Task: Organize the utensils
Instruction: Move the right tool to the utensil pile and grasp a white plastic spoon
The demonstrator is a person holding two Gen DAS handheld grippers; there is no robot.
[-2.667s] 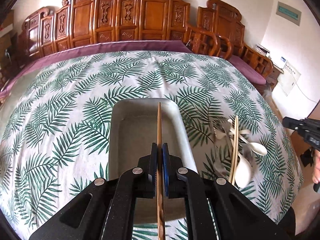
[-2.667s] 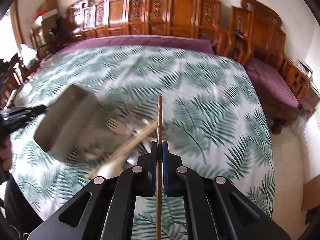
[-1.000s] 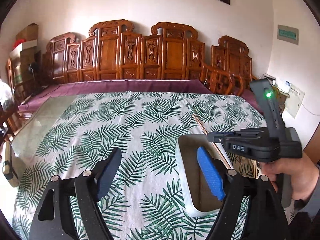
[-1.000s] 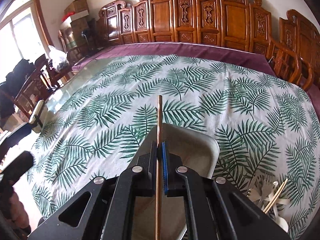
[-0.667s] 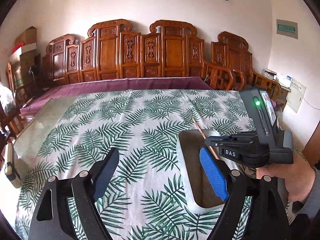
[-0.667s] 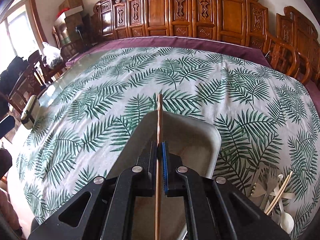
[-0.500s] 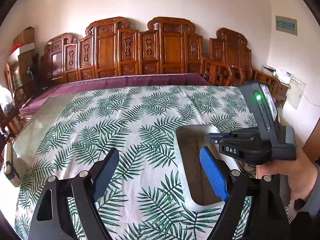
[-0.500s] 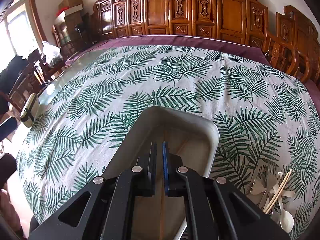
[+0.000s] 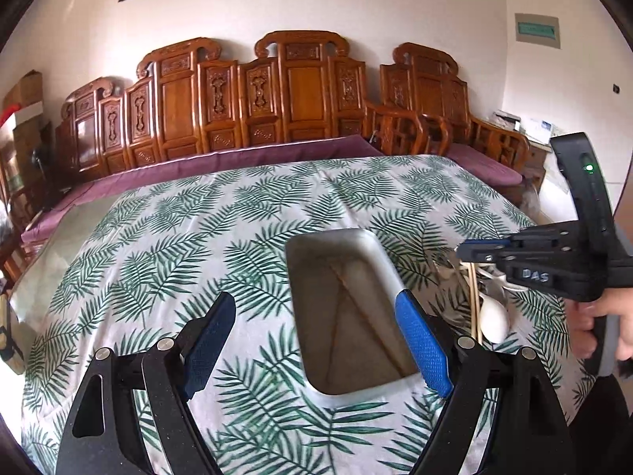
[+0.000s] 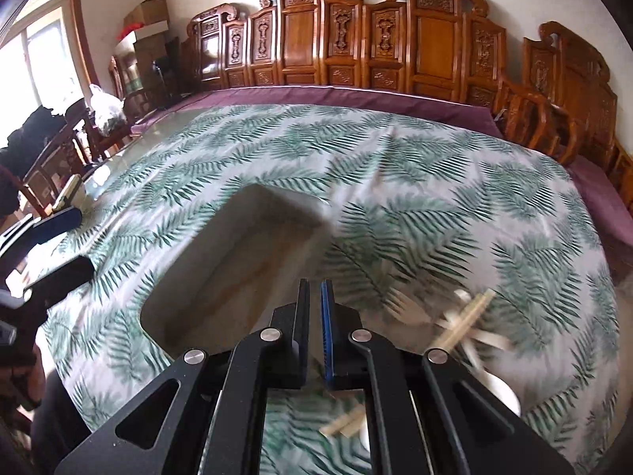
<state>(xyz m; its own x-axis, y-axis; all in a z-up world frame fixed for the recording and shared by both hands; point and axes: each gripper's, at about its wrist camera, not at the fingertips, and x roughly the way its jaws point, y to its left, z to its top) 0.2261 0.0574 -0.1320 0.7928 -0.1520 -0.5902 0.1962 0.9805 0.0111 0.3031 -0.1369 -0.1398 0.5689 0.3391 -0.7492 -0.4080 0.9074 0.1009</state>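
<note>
Room: carved wooden chairs [image 9: 300,91] line the white back wall across the top of both views; a table under a palm-leaf cloth [image 9: 166,245] fills the middle.
Left gripper [image 9: 316,340]: low in the left wrist view, jaws spread wide with nothing between the blue pads; it hangs over the near left corner of the tray, angled down at the cloth.
Tray [image 9: 368,241]: grey, rectangular, centre of the left wrist view, long axis running away from the camera. Two thin chopsticks [image 9: 340,316] lie inside on its floor, meeting in a narrow V toward the far end.
Right gripper [image 10: 315,301]: bottom centre of the right wrist view, jaws pressed almost together and holding nothing; in the left wrist view it shows at the right edge, held in a hand [image 9: 605,316], pointing left over the pile.
Utensil pile [image 10: 455,320]: lower right of the right wrist view, blurred; pale forks, a white spoon [image 9: 492,318] and more chopsticks crossed on the cloth, just beside the tray's right side.
Key relation: the pile lies right of and slightly ahead of the right gripper's fingertips; the loose chopsticks slant up to the right there. The right hand looks much the nearer.
Likely next: the right jaws would need to part before dropping onto one piece.
Risk: crossed pieces may lift together.
</note>
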